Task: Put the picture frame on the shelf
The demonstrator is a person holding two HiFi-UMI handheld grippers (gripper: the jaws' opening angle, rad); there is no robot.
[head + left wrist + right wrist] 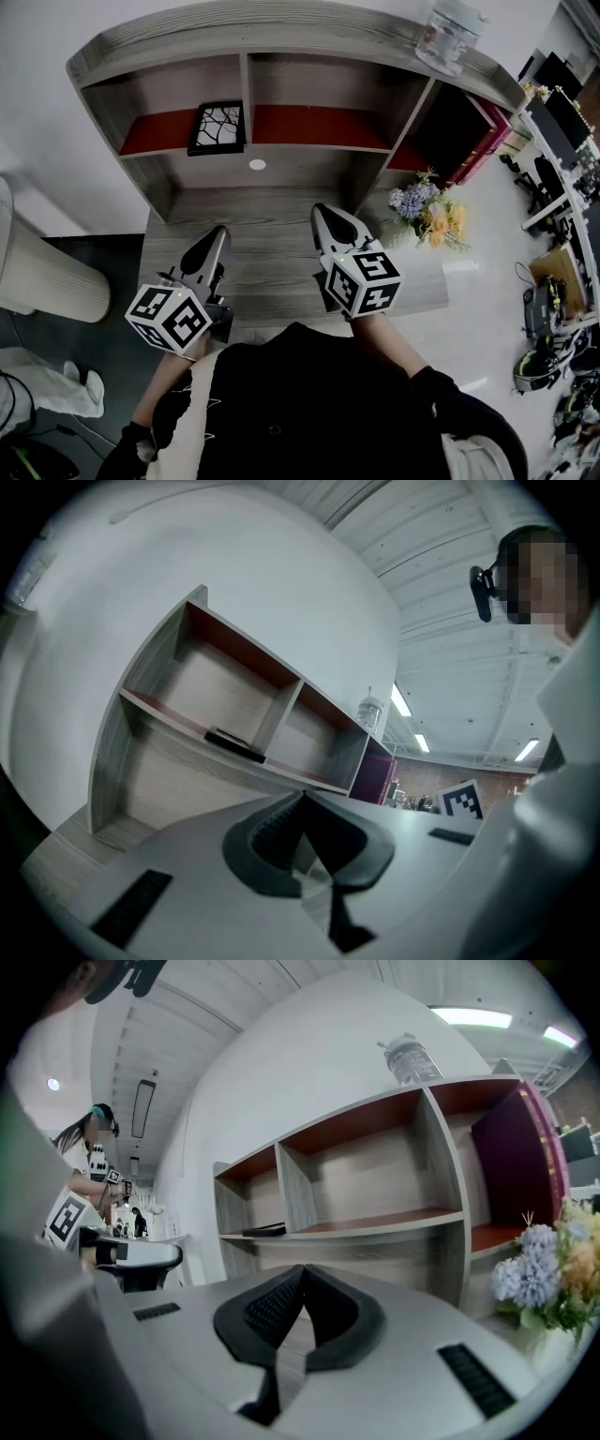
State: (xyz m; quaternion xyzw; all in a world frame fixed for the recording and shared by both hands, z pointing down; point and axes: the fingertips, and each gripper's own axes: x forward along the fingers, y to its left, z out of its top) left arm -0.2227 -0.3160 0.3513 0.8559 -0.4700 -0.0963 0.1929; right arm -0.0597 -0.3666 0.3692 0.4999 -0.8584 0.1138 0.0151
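Note:
The black picture frame (217,128) lies flat on the red shelf board (309,125) of the wooden shelf unit (281,37), in its left compartment. It shows as a thin dark slab in the left gripper view (234,743) and the right gripper view (264,1230). My left gripper (220,232) hovers over the desk in front of the shelf, jaws shut and empty (300,797). My right gripper (323,212) hangs beside it, also shut with nothing between its tips (300,1269). Both point level toward the shelf, well short of the frame.
A clear jar (450,33) stands on top of the shelf at the right. A bunch of artificial flowers (429,211) sits at the desk's right end. A beige cylinder (42,272) stands on the floor at left. Workbenches with gear fill the right side (553,309).

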